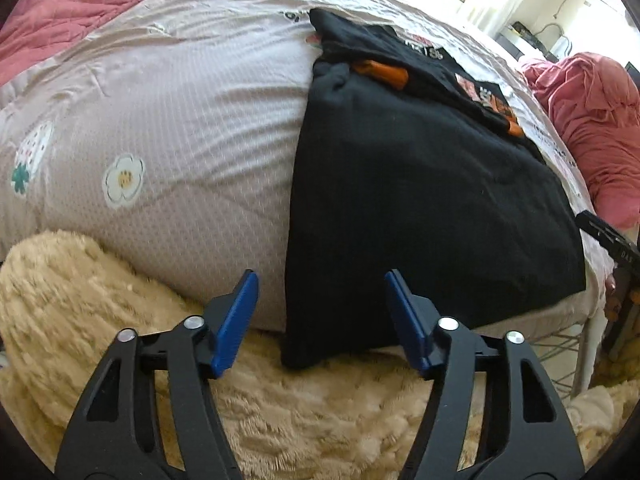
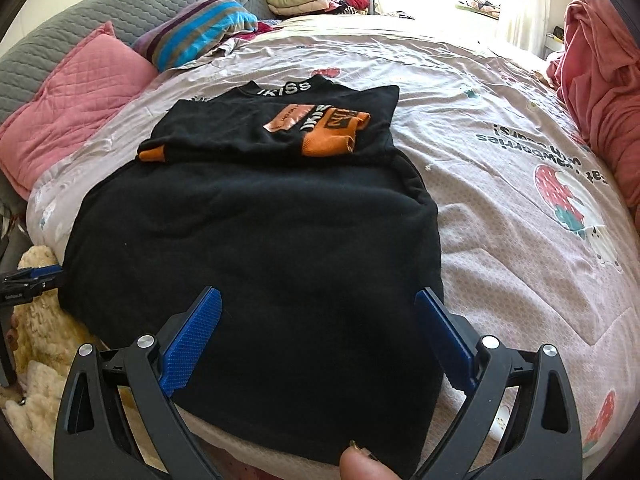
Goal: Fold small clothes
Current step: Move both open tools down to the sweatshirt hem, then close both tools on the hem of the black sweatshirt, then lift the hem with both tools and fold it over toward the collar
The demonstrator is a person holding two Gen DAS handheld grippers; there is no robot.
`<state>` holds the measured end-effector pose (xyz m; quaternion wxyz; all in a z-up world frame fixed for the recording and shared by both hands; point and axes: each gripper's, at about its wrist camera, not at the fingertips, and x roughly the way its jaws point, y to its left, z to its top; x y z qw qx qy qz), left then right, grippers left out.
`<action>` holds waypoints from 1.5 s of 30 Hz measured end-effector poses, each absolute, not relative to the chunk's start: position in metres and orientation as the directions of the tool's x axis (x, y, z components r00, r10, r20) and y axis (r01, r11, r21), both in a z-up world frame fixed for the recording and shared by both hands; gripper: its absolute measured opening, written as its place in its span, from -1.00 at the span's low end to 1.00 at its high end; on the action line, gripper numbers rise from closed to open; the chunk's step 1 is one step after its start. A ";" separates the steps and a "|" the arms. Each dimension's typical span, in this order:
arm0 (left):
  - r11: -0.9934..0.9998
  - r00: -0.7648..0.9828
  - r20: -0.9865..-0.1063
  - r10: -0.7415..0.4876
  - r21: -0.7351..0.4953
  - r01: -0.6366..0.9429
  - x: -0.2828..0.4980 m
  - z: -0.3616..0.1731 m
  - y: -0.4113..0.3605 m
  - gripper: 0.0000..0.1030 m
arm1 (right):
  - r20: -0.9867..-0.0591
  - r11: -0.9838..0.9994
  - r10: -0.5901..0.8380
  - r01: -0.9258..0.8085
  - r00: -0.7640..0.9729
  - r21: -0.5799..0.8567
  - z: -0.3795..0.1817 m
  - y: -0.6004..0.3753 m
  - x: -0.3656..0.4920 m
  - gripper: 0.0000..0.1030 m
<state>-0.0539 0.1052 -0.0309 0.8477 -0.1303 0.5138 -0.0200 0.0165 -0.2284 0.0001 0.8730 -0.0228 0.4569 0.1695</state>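
My black sweater (image 2: 256, 264) lies flat on the bed (image 2: 500, 208), sleeves with orange cuffs (image 2: 328, 140) folded across its chest, hem hanging over the near edge. My left gripper (image 1: 320, 312) hovers at the hem's corner, fingers apart and empty; my right gripper (image 2: 320, 344) straddles the hem, fingers wide apart.

The black sweater's collar (image 2: 289, 87) reads "UKISS" in white letters. Upside-down print on the bedspread (image 2: 532, 140) reads roughly "eat strawberries with bears!", partly unclear.

A pink pillow (image 2: 76, 92) and a striped pillow (image 2: 196, 30) lie at the grey headboard (image 2: 80, 20). A cream fluffy blanket (image 1: 280, 400) lies below the flowered bedspread (image 1: 160, 100).
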 end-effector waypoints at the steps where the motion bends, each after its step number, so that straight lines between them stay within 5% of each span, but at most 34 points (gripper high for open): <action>1: 0.966 0.462 -0.870 -0.171 -0.241 -0.097 -0.055 -0.033 0.104 -0.04 | -0.807 0.942 0.273 -0.317 0.524 0.113 0.000 -0.229 0.016 0.87; 18: 0.963 0.427 -0.882 -0.201 -0.258 -0.079 -0.051 -0.050 0.095 -0.13 | -0.867 0.922 0.298 -0.355 0.400 0.153 -0.003 -0.264 -0.014 0.84; 31: 0.957 0.433 -0.875 -0.217 -0.278 -0.082 -0.053 -0.050 0.098 -0.07 | -0.902 0.920 0.298 -0.345 0.314 0.184 -0.034 -0.279 -0.024 -0.09; 35: 0.960 0.430 -0.877 -0.212 -0.270 -0.077 -0.052 -0.050 0.098 -0.09 | -0.876 0.918 0.325 -0.342 0.355 0.202 -0.028 -0.286 -0.024 -0.82; 40: 0.966 0.427 -0.885 -0.184 -0.243 -0.088 -0.051 -0.049 0.097 -0.32 | -0.839 0.904 0.370 -0.361 0.399 0.227 -0.016 -0.288 -0.024 -0.84; 45: 0.972 0.450 -0.878 -0.162 -0.220 -0.081 -0.053 -0.038 0.090 -0.85 | -0.771 0.883 0.431 -0.395 0.469 0.254 0.007 -0.287 -0.021 -0.84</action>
